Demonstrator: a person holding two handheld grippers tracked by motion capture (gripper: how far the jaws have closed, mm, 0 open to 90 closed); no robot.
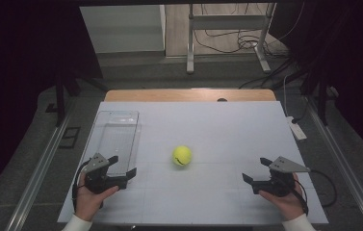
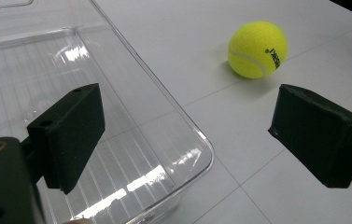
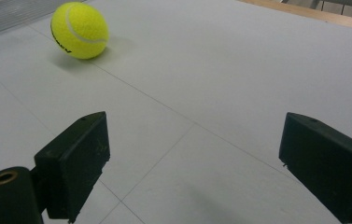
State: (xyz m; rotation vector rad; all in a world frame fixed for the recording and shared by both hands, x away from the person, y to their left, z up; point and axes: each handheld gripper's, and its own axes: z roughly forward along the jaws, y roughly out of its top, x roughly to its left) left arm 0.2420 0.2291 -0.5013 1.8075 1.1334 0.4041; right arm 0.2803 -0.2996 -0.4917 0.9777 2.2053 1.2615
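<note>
Fuzzy yellow tennis ball (image 1: 182, 155) sits mid-table on the white board, just right of the clear ribbed plastic tray (image 1: 116, 137). Left gripper (image 1: 121, 172) and right gripper (image 1: 257, 171) both gape, empty. Best approach: straddle the ball squarely at its widest, then close gently so it can't roll.

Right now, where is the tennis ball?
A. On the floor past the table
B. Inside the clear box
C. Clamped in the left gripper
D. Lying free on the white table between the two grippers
D: the tennis ball lies on the white table, beside the clear box, with the left gripper and right gripper both open and apart from it.
</note>
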